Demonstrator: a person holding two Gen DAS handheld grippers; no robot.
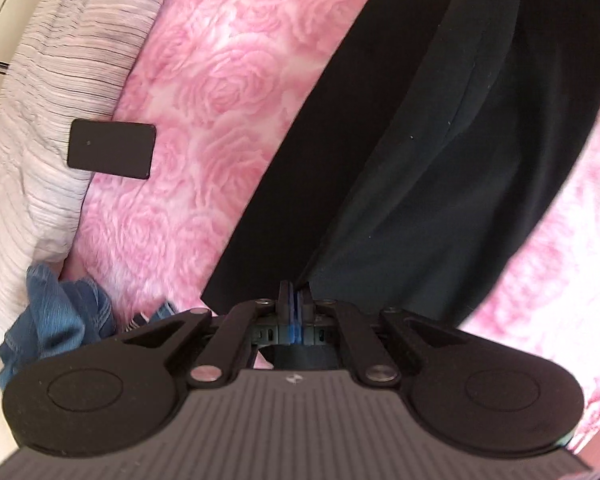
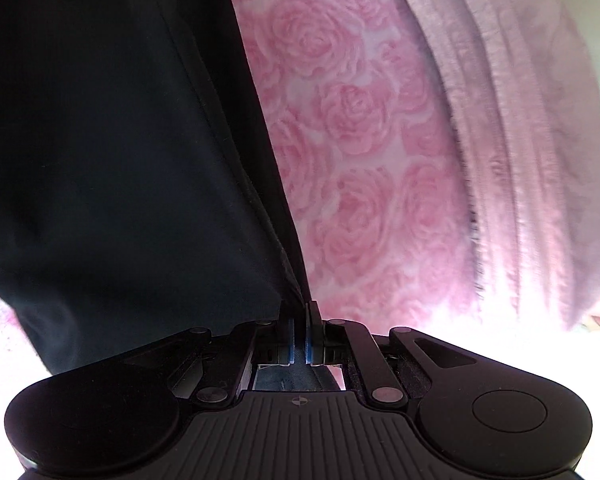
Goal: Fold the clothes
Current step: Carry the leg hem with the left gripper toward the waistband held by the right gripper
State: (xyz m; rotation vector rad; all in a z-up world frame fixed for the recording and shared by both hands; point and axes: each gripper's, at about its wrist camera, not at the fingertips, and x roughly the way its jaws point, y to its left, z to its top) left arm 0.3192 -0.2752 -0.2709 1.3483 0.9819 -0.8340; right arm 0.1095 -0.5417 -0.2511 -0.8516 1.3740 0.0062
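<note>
A black garment (image 1: 440, 152) lies stretched across a pink rose-patterned bedspread (image 1: 220, 92). My left gripper (image 1: 295, 294) is shut on the garment's near edge, its blue pads pressed together on the cloth. In the right wrist view the same black garment (image 2: 112, 152) fills the left half, its seamed edge running down into my right gripper (image 2: 300, 314), which is shut on that edge. The cloth hangs taut from both grippers toward the far side of the bed.
A striped whitish pillow (image 1: 48, 128) lies at the left with a small dark rectangular object (image 1: 112, 148) by it. Crumpled blue denim clothing (image 1: 56, 312) sits at the lower left. A folded pink blanket (image 2: 532, 152) lies at the right on the rose bedspread (image 2: 360, 128).
</note>
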